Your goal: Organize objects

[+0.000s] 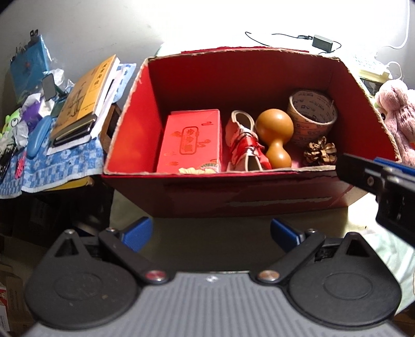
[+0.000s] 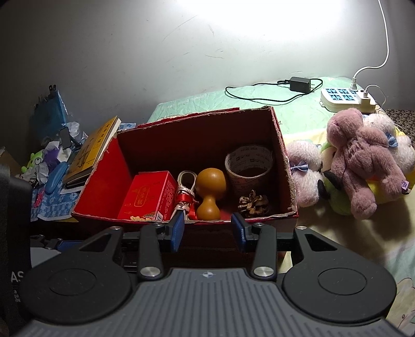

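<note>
The red cardboard box sits on the bed and already holds five items: a red packet, tape roll, wooden gourd, small shoe and pine cone. Plush toys lie just beside it — judged still unsorted. Left tool and right tool are both spread and empty, short of the box.

Ahead of me a scuffed pale grey wall takes a hard white glare of light near its top. Below it lies a mint-green quilted bedspread. To my left, a blue-and-white checked cloth drapes a low side table.
</note>
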`<state>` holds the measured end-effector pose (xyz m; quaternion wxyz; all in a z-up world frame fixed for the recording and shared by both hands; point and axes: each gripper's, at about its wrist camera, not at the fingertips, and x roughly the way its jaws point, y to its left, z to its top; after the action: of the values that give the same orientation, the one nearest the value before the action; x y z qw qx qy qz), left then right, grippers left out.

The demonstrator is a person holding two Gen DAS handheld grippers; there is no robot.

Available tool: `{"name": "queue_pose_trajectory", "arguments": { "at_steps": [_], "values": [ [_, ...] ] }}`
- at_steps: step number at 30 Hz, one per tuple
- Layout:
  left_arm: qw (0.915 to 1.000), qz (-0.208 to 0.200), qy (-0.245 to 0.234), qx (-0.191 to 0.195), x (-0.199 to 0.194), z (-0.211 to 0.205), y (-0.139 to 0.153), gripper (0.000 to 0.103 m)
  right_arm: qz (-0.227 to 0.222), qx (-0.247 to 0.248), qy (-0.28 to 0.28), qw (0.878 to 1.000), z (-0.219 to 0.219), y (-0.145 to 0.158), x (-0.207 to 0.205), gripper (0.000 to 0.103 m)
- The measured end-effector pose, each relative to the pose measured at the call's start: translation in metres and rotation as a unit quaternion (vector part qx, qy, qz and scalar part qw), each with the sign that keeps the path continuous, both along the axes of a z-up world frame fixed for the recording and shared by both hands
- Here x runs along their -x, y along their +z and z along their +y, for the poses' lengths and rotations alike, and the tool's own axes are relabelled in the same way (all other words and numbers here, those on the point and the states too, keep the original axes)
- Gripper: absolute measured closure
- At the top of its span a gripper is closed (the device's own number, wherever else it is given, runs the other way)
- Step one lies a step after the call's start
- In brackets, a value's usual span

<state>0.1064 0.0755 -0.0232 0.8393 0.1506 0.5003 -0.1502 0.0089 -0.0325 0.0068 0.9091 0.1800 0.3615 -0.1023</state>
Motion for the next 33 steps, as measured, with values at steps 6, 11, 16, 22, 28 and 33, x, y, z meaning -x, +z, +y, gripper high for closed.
{"name": "queue_pose_trajectory", "arguments": {
  "at_steps": [6,11,16,22,28,33],
  "values": [
    [1.0,0.007,-0.001,-0.002,-0.001,0.004,-0.004,0.005,0.006,0.0,0.001,1.0,0.005,-0.003,0.001,0.06],
    [0.9997,0.02,-0.008,-0.009,0.002,0.004,-0.011,0.005,0.023,-0.009,-0.002,1.0,0.01,-0.011,0.0,0.06],
    [0.9988,0.044,-0.009,-0.017,0.002,0.006,-0.021,0.005,0.042,-0.016,0.0,0.999,0.015,-0.019,0.0,0.06],
    [0.9984,0.054,-0.006,-0.018,0.003,0.009,-0.025,0.005,0.05,-0.023,-0.011,0.998,0.013,-0.024,0.002,0.059],
    [0.9975,0.066,-0.012,-0.023,0.005,0.01,-0.029,0.005,0.058,-0.025,-0.012,0.998,0.016,-0.026,0.004,0.054],
    [0.9965,0.08,-0.015,-0.02,0.006,0.011,-0.033,0.005,0.061,-0.027,-0.01,0.998,0.018,-0.029,0.004,0.054]
  ]
}}
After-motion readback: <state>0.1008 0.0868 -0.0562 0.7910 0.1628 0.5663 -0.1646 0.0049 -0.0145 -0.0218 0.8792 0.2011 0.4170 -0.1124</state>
